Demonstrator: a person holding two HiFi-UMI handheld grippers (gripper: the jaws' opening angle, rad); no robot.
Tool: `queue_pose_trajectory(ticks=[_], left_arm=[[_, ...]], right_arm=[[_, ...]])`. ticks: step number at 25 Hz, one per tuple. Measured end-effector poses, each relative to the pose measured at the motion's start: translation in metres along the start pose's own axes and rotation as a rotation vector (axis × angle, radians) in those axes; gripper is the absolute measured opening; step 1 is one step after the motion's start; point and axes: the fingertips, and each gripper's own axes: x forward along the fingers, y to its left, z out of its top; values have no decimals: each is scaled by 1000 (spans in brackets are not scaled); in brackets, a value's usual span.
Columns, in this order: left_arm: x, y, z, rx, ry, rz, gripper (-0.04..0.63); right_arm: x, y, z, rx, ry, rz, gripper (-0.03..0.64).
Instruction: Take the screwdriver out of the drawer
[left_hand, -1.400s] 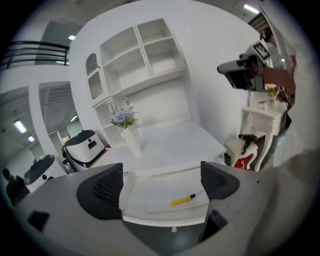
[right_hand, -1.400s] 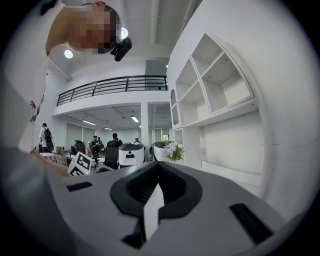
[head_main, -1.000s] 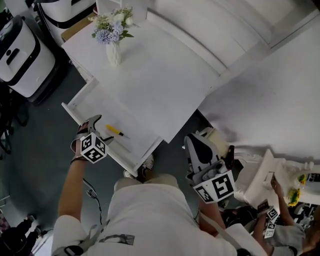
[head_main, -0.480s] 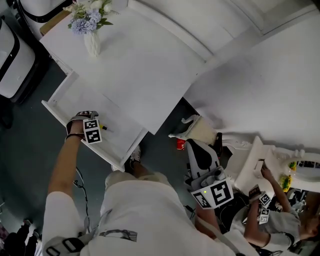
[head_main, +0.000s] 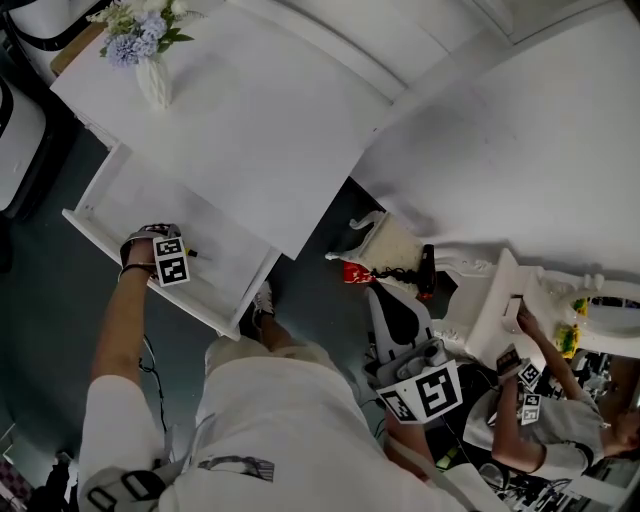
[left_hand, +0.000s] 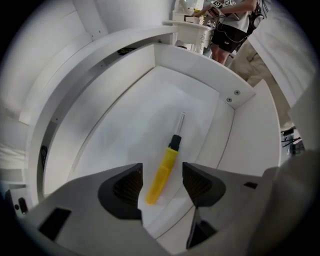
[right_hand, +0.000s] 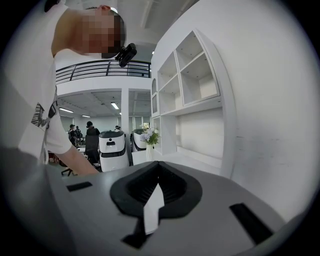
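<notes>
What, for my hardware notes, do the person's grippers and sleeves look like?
The left gripper and right gripper share grey moulded jaws with dark ribbed pads. Each carries a white cube with black square markers. The person wears a white short-sleeved shirt.

- The screwdriver (left_hand: 166, 162) has a yellow handle, a short black collar and a thin metal shaft. It lies flat on the drawer's floor, clear of every wall, with its shaft pointing toward the drawer's far end in the left gripper view.
- The drawer (head_main: 95, 228) is white and shallow with low walls. It stands pulled out from under a white tabletop, open from above.
</notes>
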Motion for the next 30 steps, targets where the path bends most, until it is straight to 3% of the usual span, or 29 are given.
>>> queue_pose_trajectory(ticks=[7,25,30], left_arm=[[16,-18,8,165,106,-57,196],[15,-29,5,-2,46,-27,84],[10,-23,7,-49,24,26,81]], right_arm=[[-8,-3,-6,25,0,-45,9],[-6,13,-1,20,-14,-21,9],[-13,15,3,7,-23,-12,9]])
